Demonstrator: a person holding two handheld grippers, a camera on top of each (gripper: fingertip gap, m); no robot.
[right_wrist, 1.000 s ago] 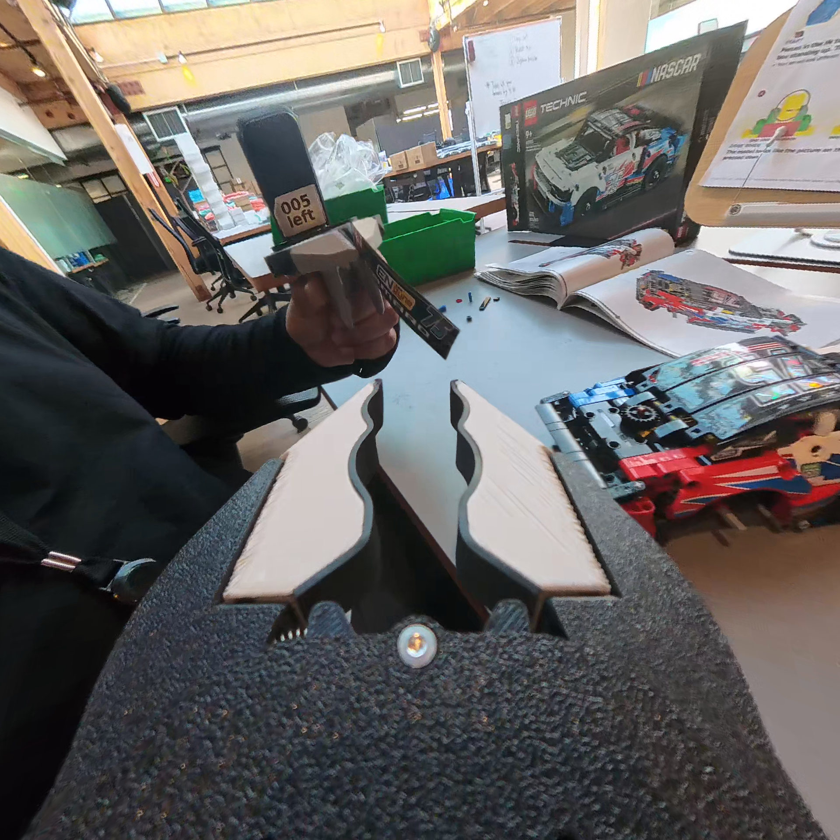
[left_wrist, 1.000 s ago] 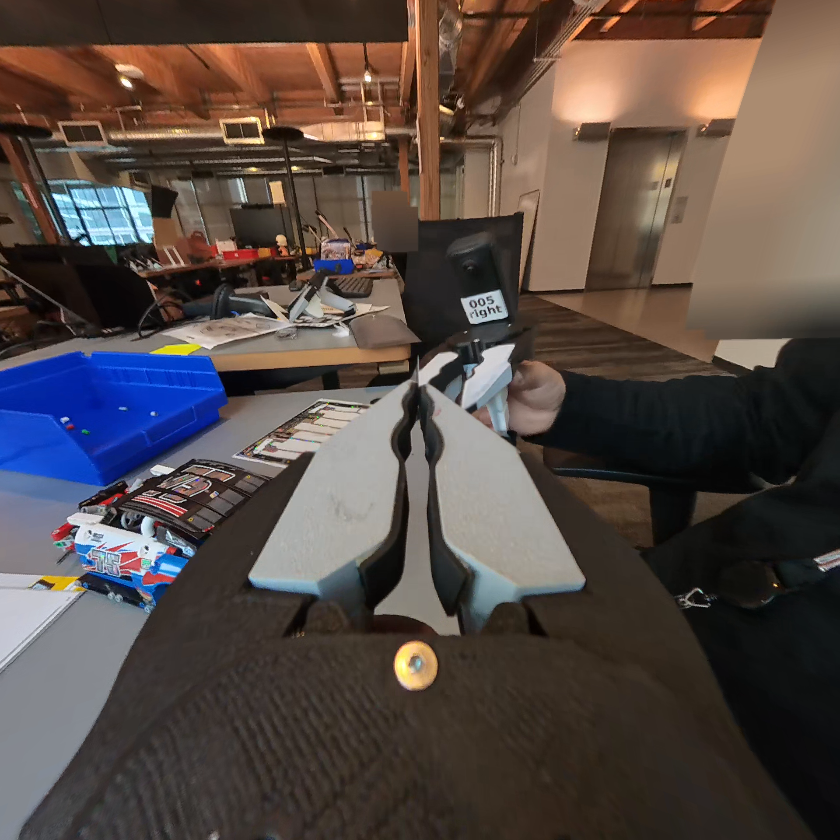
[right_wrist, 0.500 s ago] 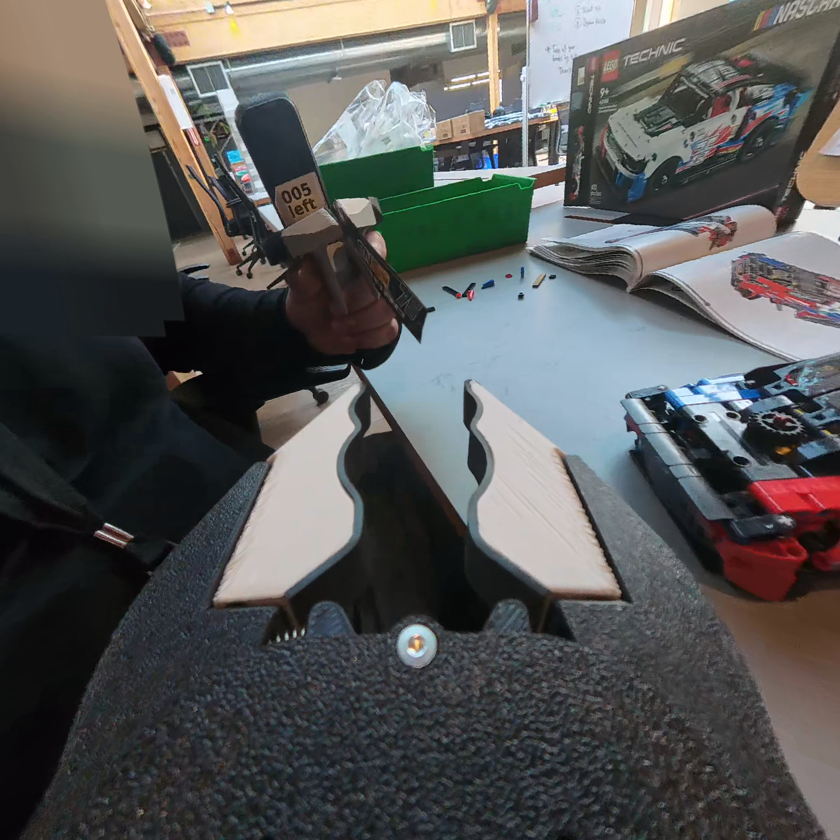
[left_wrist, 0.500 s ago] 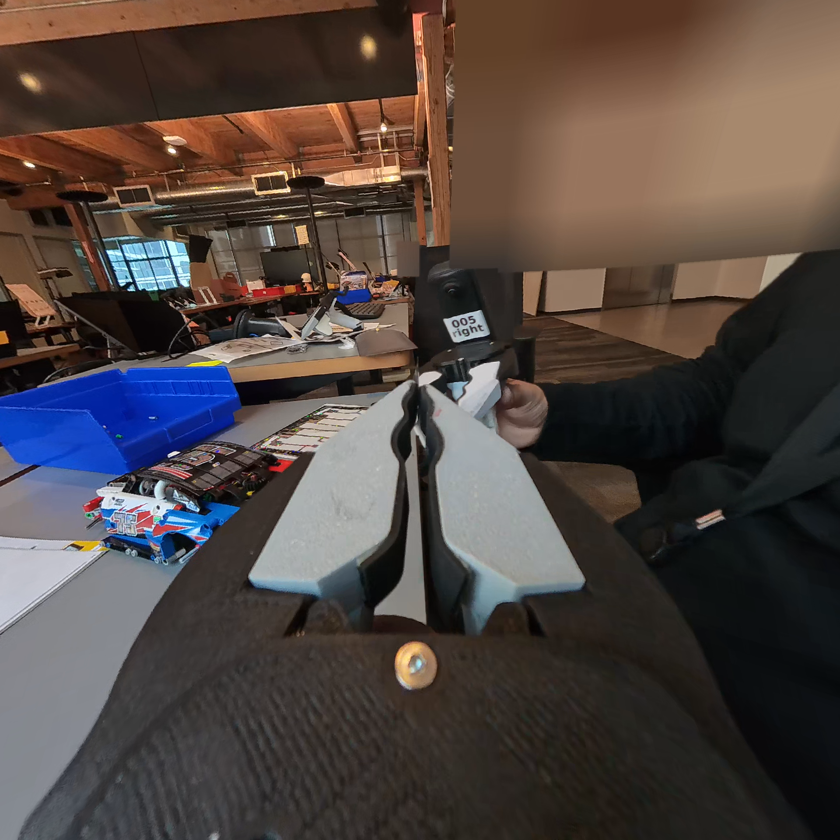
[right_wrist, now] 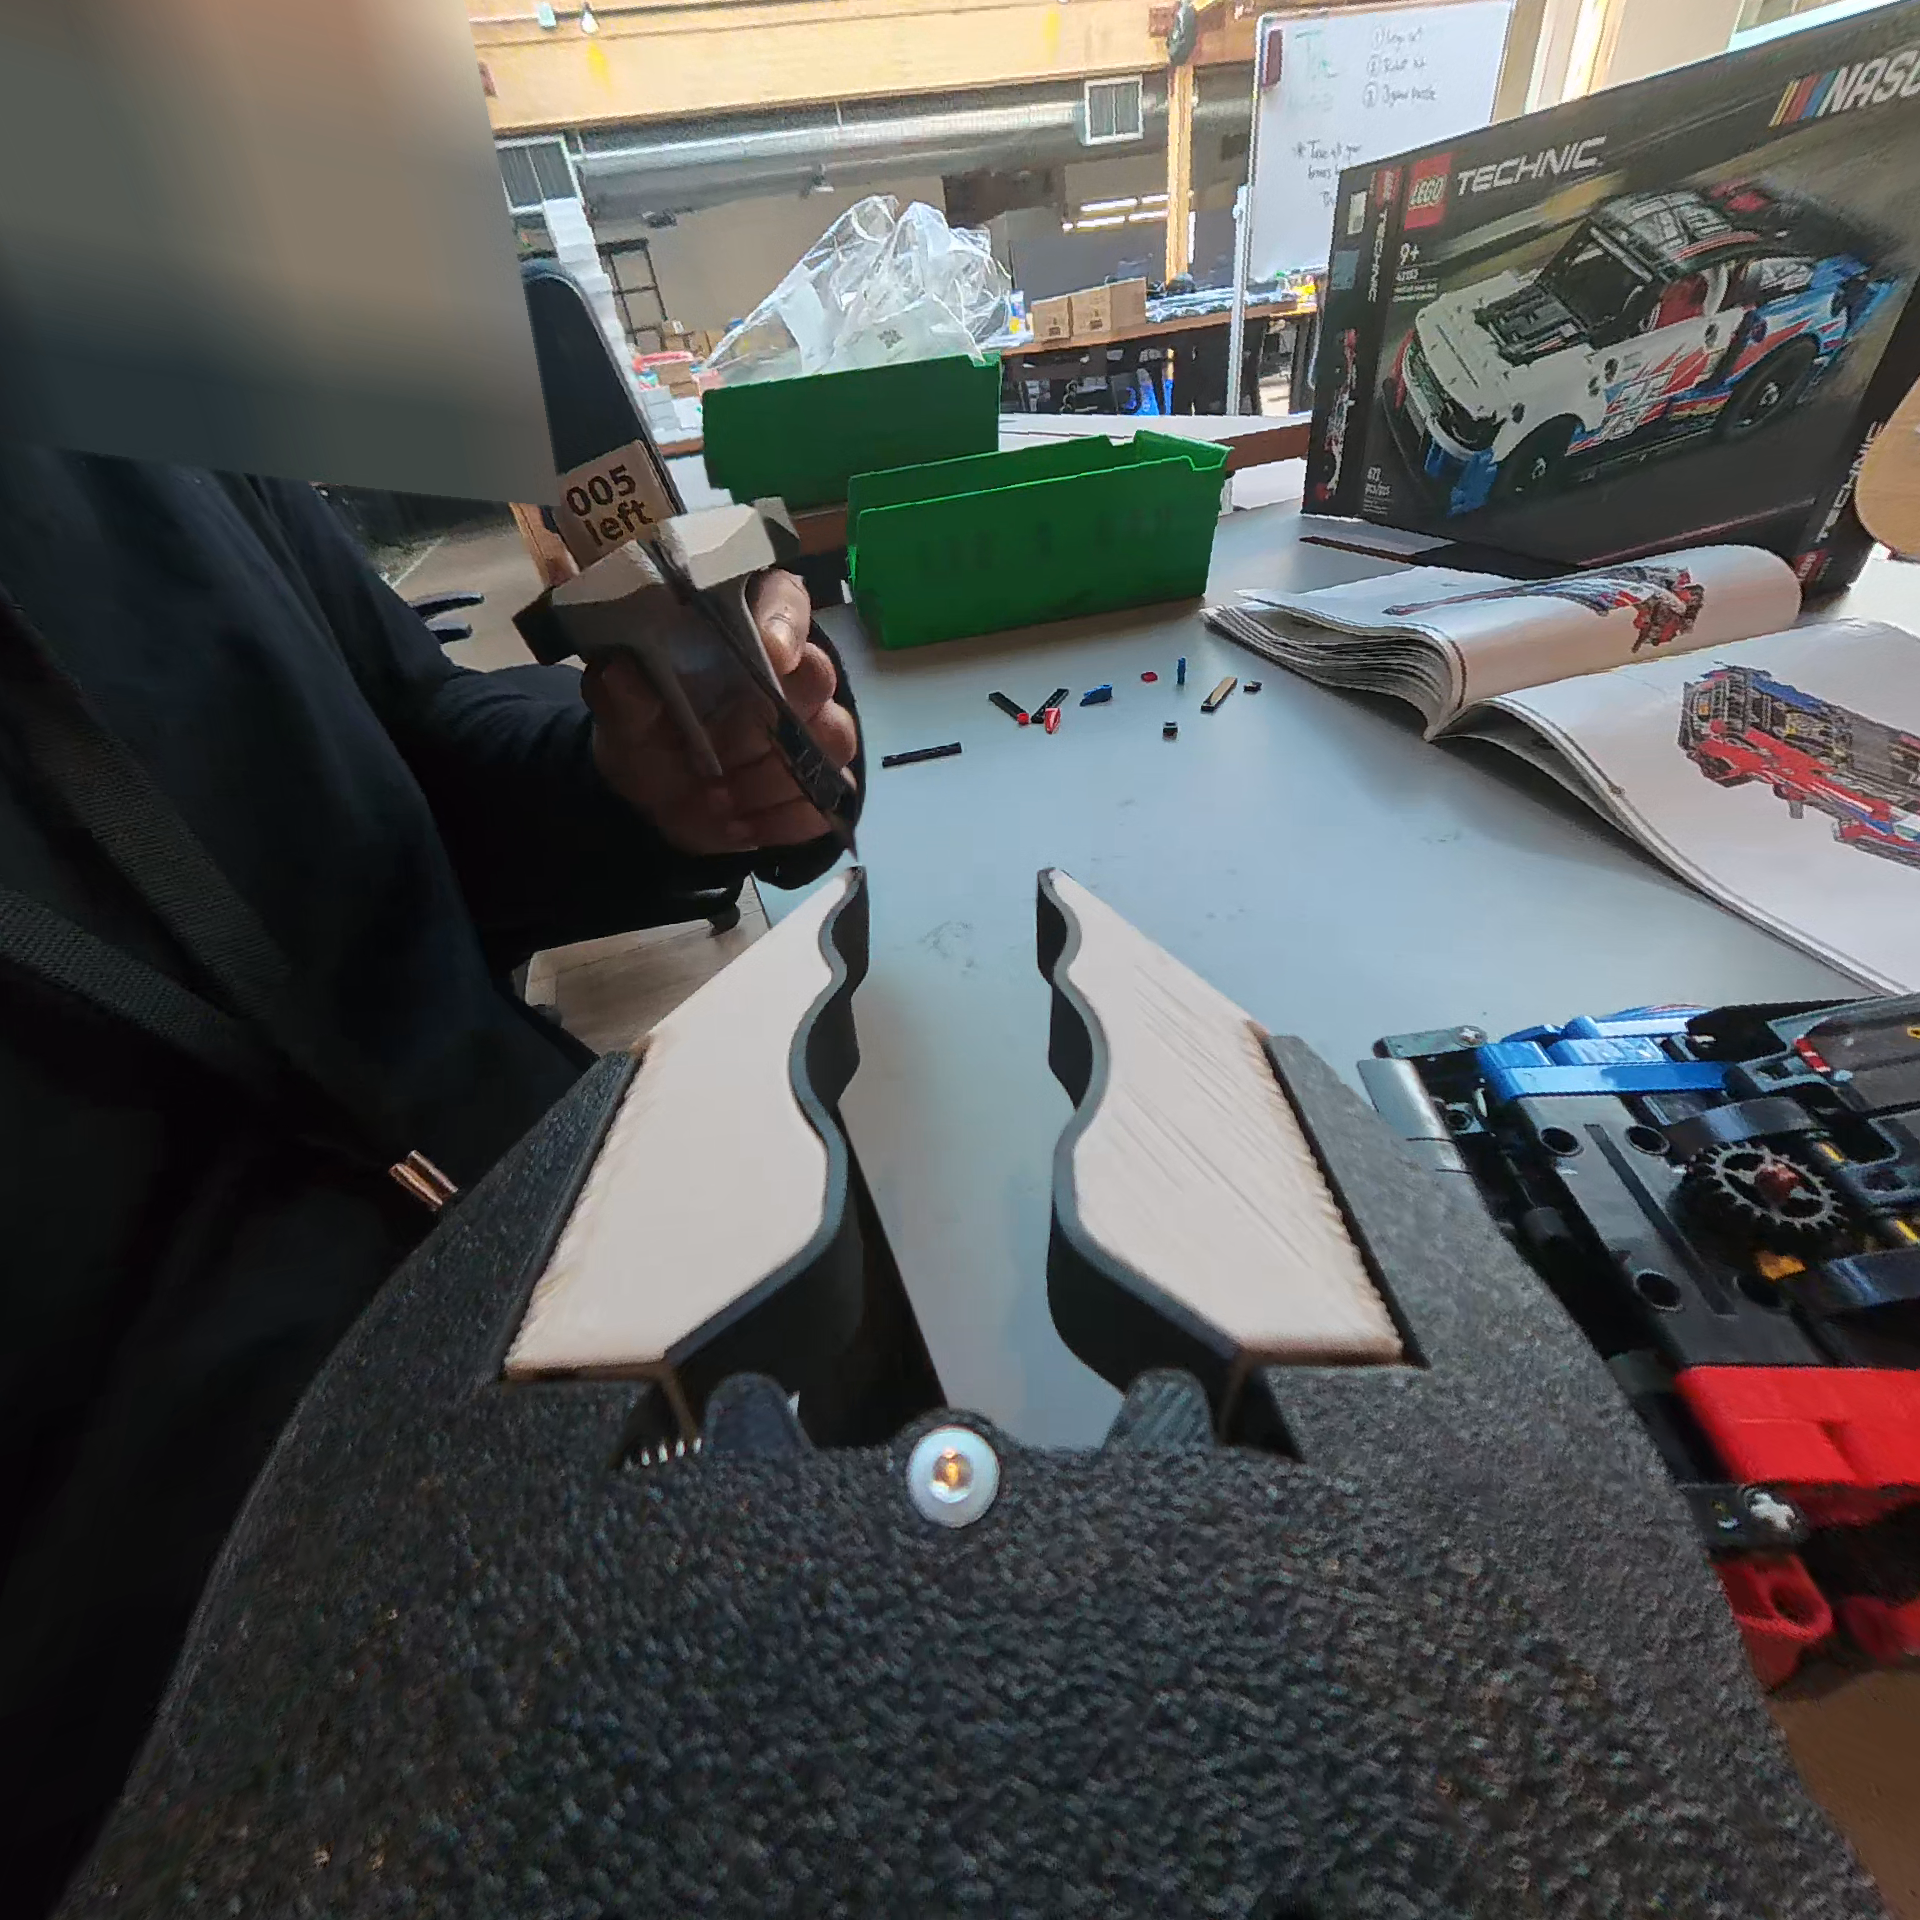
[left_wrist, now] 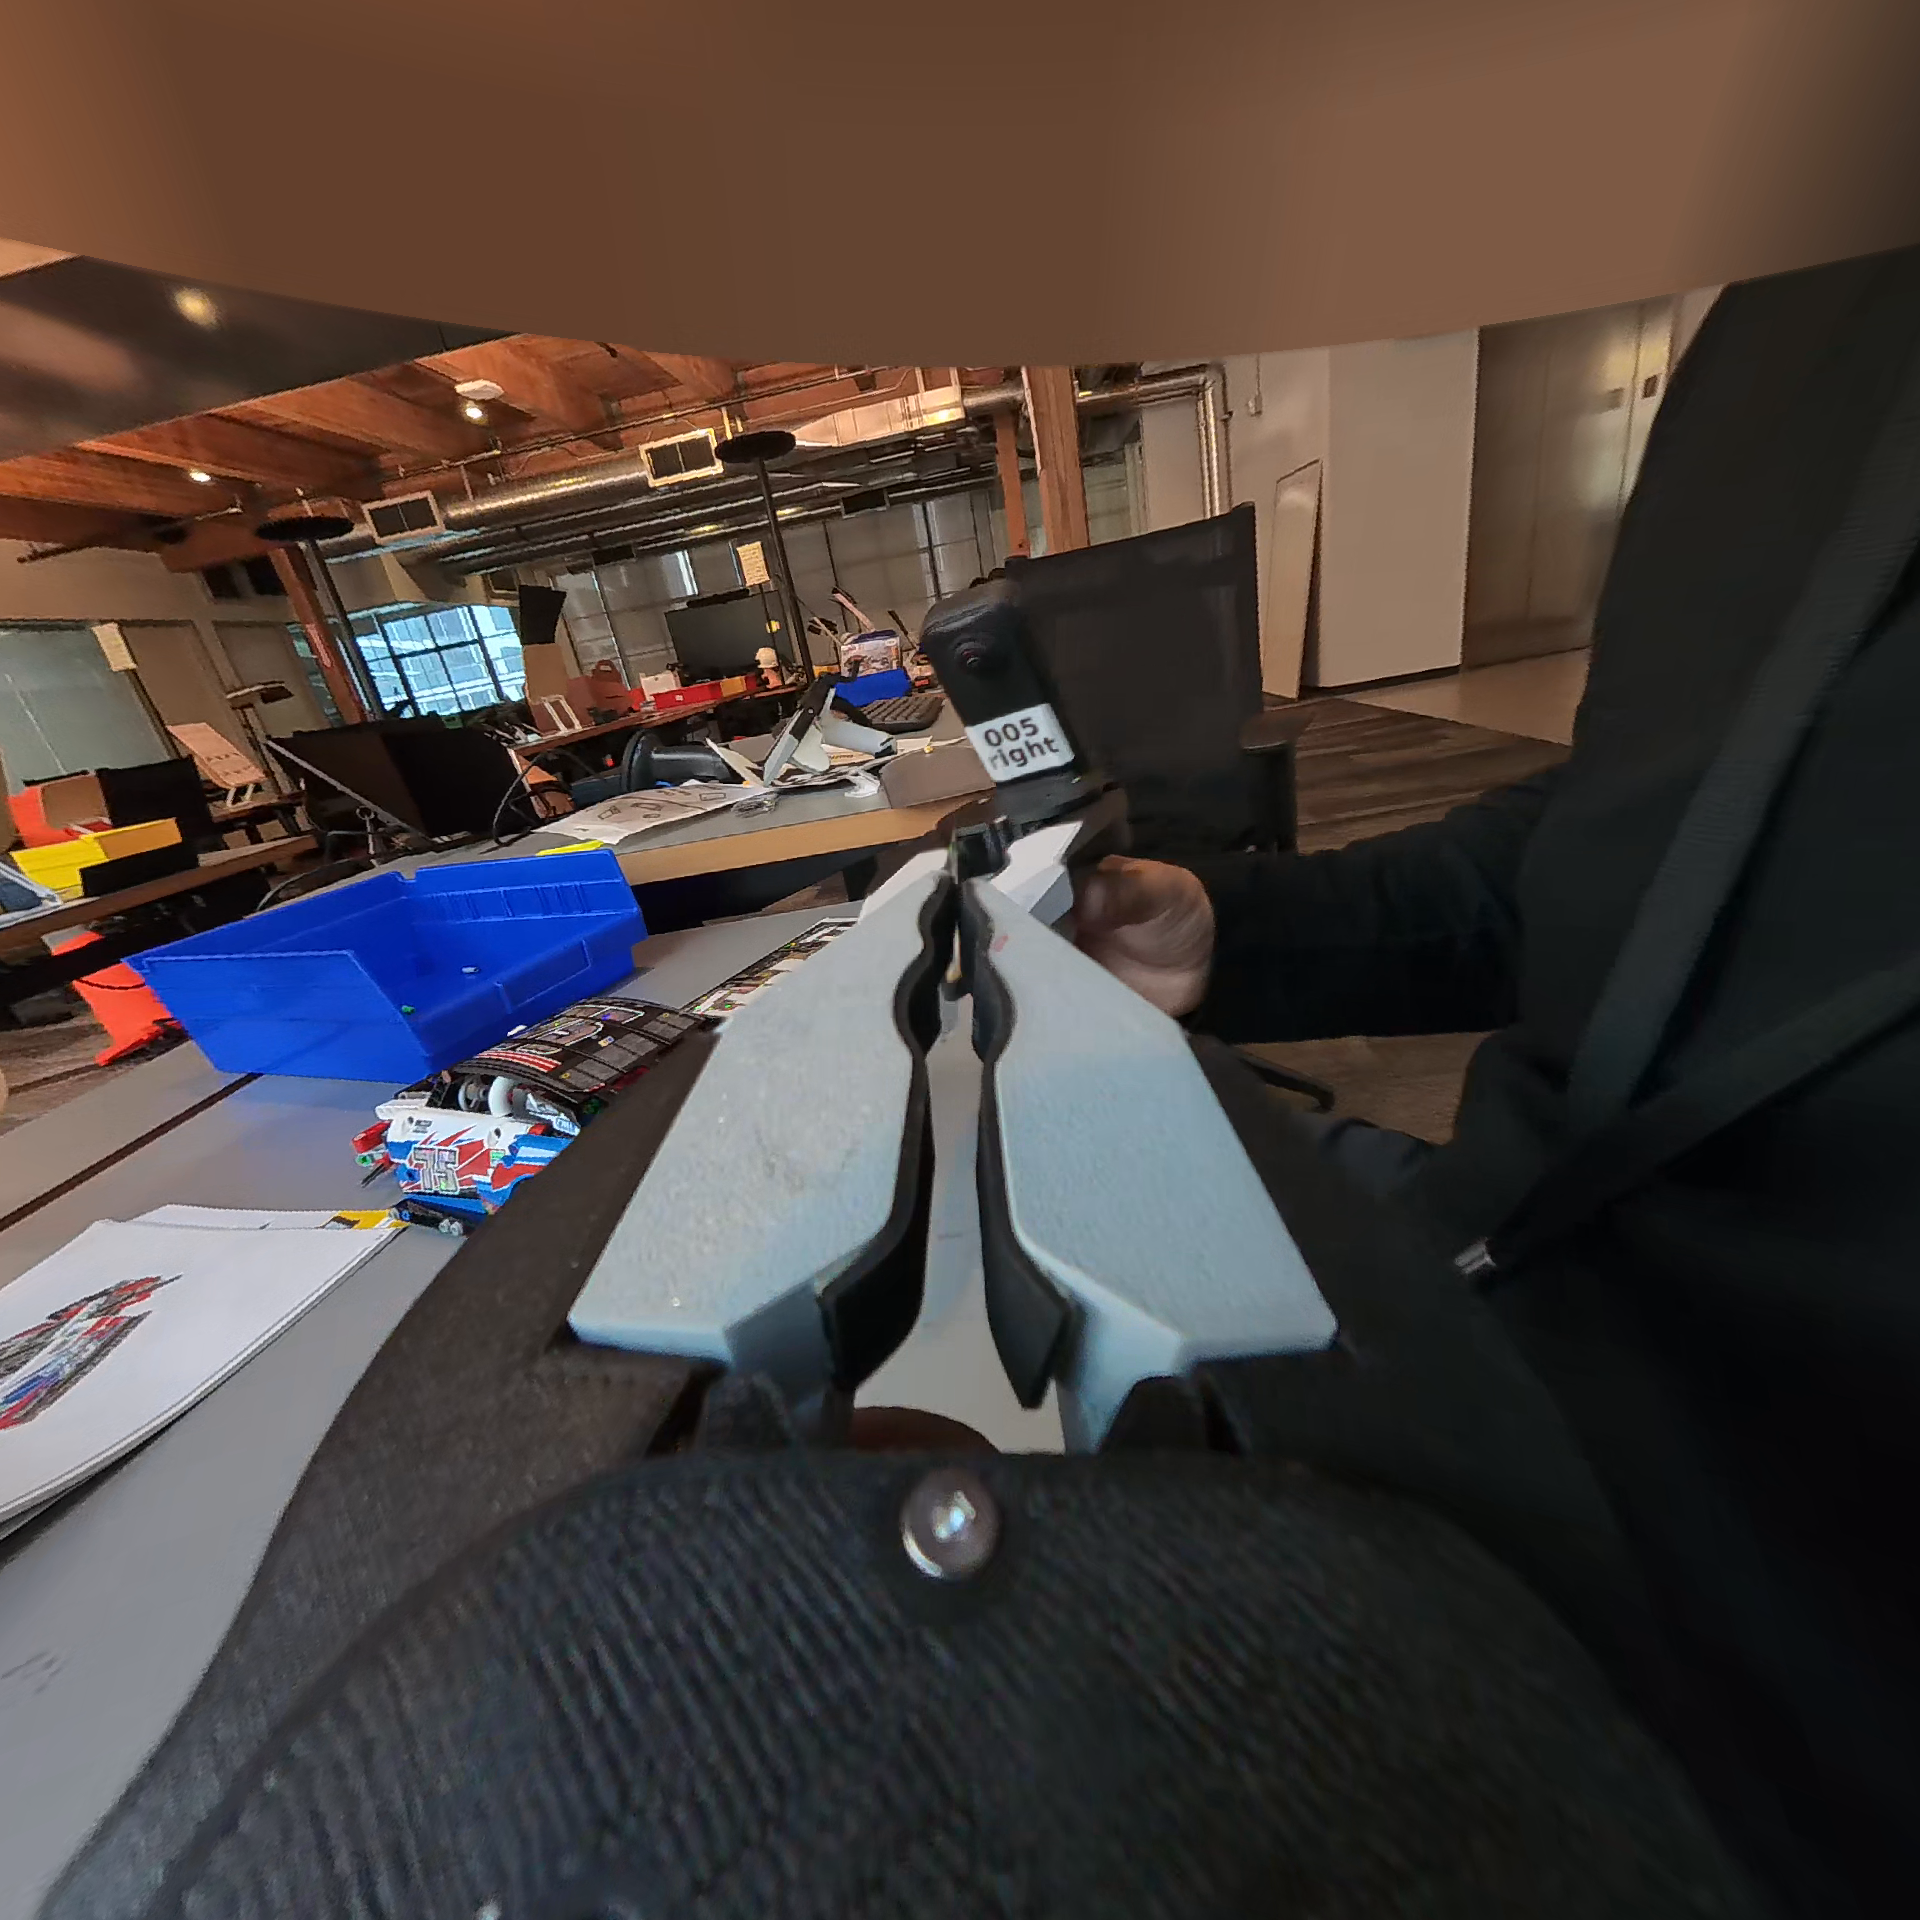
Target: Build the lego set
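The left gripper (left_wrist: 956, 925) pinches a thin dark strip (right_wrist: 805, 748), probably a sticker: light, floppy, best held by its edge. The right gripper (right_wrist: 951, 904) gapes empty above the counter (right_wrist: 1195, 883), beside the half-built car (right_wrist: 1683, 1226).

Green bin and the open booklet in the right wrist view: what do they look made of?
The green bin looks like moulded rigid plastic: one even colour, thin straight walls, a dull sheen. The open booklet looks like printed paper, semi-matt: its stacked page edges curl at the spine and the pages lie limp on the table. Neither can be confirmed by look alone.
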